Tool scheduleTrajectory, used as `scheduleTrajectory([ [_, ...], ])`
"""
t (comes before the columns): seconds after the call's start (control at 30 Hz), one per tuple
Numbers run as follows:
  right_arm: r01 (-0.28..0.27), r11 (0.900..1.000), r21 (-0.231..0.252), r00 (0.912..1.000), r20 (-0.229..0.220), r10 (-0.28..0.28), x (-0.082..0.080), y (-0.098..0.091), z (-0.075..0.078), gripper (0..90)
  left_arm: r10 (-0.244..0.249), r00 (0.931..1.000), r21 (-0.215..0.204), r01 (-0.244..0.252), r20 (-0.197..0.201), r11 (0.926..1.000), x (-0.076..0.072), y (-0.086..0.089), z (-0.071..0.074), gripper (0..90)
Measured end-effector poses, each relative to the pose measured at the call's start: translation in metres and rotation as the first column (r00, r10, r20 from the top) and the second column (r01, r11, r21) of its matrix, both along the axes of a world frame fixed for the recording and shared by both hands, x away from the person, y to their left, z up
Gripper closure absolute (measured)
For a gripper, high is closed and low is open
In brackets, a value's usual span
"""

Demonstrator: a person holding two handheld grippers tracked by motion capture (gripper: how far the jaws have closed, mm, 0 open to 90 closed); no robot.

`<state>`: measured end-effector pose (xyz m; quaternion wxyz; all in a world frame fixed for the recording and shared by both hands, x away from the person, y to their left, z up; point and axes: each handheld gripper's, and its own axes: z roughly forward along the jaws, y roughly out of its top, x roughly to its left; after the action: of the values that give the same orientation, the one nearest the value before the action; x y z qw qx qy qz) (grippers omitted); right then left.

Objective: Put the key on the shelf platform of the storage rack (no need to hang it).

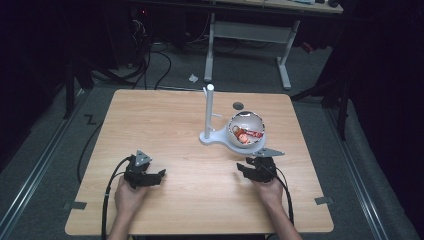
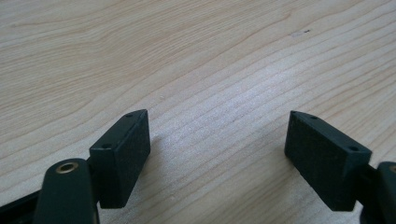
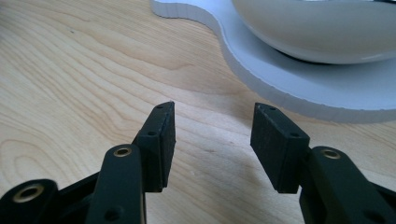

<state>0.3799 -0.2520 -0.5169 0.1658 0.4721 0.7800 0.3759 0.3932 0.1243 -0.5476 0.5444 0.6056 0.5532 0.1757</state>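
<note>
While your right gripper (image 1: 248, 169) rests low with its jaws partly apart and empty, the bowl (image 1: 246, 129) sits just ahead on the white stand (image 1: 209, 138). I think you are only getting close. Next, reach up to the bowl's rim. Your left gripper (image 1: 161, 174) waits wide and empty on the table (image 1: 165, 120). Mind the stand's tall post (image 1: 209, 107).

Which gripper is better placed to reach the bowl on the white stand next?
Right. The right gripper sits just in front of the bowl, jaws apart and empty; the left gripper rests farther off.
</note>
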Motion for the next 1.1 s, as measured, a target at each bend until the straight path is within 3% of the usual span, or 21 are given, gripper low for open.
scheduleTrajectory([
  [0.2, -0.006, 0.9982, -0.060, 1.0000, 0.001, 0.007, 0.003, 0.003, -0.003, 50.0, 0.000, 1.0000, 0.000, 0.000, 0.000, 1.0000, 0.000, 0.000, 0.000, 22.7],
  [0.4, -0.013, 0.9961, -0.087, 0.9999, -0.008, 0.013, 0.005, 0.007, -0.010, 47.6, 0.002, 1.0000, 0.000, -0.002, 0.000, 1.0000, 0.000, 0.000, 0.000, 22.7],
  [0.53, -0.003, 0.9983, -0.058, 0.9999, -0.012, 0.002, 0.006, 0.007, -0.011, 46.0, 0.003, 1.0000, 0.000, -0.003, 0.000, 1.0000, 0.000, 0.000, 0.000, 22.6],
  [0.6, -0.001, 0.9983, -0.059, 0.9999, 0.015, 0.002, 0.004, 0.008, -0.014, 43.0, 0.004, 1.0000, -0.002, -0.004, 0.000, 1.0000, -0.001, 0.000, 0.000, 22.6],
  [0.67, -0.013, 0.9942, -0.107, 0.9994, 0.032, 0.016, 0.002, 0.012, -0.014, 41.1, 0.005, 1.0000, -0.002, -0.005, 0.000, 1.0000, -0.001, -0.001, 0.000, 22.6],
  [1.1, -0.025, 0.9927, -0.118, 0.9990, 0.033, 0.029, 0.002, 0.013, -0.014, 39.1, 0.005, 1.0000, -0.002, -0.005, 0.000, 1.0000, -0.001, -0.001, 0.000, 22.6],
])
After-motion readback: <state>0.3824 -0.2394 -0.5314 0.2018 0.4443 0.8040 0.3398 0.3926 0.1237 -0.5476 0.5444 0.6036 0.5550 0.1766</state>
